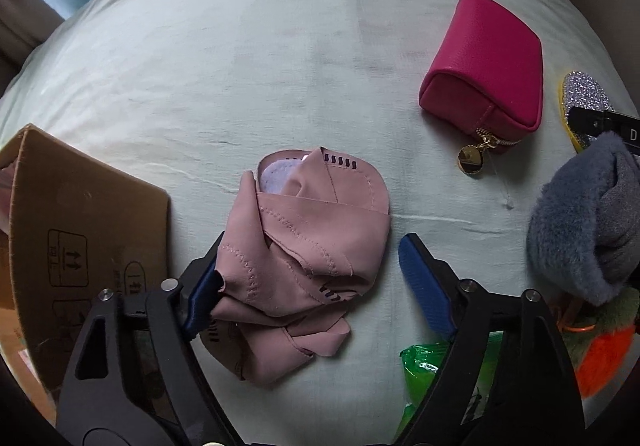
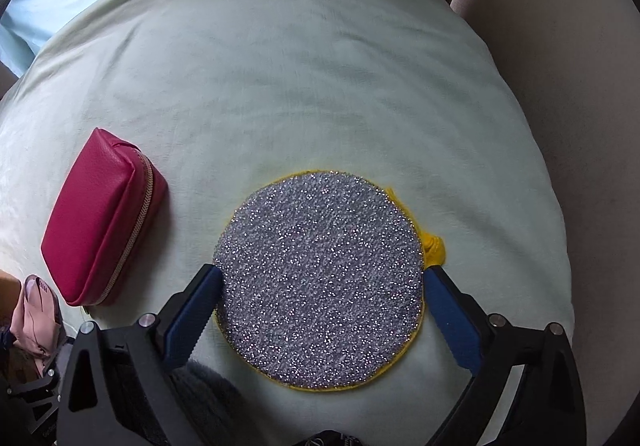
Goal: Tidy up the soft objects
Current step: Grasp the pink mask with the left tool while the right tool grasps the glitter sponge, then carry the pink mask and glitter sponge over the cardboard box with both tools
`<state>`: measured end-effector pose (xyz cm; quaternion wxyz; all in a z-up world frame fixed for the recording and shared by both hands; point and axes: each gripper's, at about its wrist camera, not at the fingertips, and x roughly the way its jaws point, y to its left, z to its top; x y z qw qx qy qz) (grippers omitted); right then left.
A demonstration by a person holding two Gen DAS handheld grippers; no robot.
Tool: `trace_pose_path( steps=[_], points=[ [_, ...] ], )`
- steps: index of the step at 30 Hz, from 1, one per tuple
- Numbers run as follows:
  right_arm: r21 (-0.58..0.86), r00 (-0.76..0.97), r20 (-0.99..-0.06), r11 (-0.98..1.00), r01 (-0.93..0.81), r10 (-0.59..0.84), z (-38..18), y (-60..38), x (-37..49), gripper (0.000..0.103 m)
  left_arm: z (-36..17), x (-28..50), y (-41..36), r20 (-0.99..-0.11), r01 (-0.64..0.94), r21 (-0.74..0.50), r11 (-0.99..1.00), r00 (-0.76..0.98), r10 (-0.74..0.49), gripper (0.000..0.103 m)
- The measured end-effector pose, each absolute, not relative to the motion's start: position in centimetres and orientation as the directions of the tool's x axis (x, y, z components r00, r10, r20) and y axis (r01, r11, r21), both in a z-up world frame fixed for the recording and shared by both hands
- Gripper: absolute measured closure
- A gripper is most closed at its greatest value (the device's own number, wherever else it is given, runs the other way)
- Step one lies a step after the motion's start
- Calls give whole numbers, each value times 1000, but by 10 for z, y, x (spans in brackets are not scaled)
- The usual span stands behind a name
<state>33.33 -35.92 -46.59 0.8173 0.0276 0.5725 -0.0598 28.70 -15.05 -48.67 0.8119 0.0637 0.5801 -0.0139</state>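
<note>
A crumpled pink cloth (image 1: 304, 262) lies on the pale sheet between the fingers of my open left gripper (image 1: 316, 278); the left pad touches its edge. A round glittery silver pad with a yellow rim (image 2: 320, 278) lies flat between the fingers of my open right gripper (image 2: 320, 310). A magenta zip pouch (image 1: 486, 62) lies at the far right of the left wrist view and at the left of the right wrist view (image 2: 100, 218). The pink cloth also shows in the right wrist view's lower left corner (image 2: 36, 310).
A cardboard box (image 1: 80, 238) stands at the left. A grey furry item (image 1: 580, 222), an orange-and-green plush (image 1: 604, 350) and a green plastic packet (image 1: 428, 366) lie at the right. The bed's edge (image 2: 520, 86) curves along the right.
</note>
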Motion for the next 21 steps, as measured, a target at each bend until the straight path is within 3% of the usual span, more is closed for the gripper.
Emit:
trace_pose_path(
  steps=[2,4,12,21],
  points=[
    [-23,341,-938,992,122,-64,-466,-359,333,12,-485,287,-151,-945,112,73,991,326,33,41],
    [-16,343,-938,994,113,-54,-465,-358,332,18,-483,287,-155,-945,129,72,989,327,27,44],
    [24,357,-934,998,50,5,-459,-353,331,64,-471,287,-151,-943,119,37,992,332,-4,56],
    [71,421,-907,993,90,26,-405,-368,310,67,-422,277,-148,-920,109,6,994,391,-37,57]
  ],
)
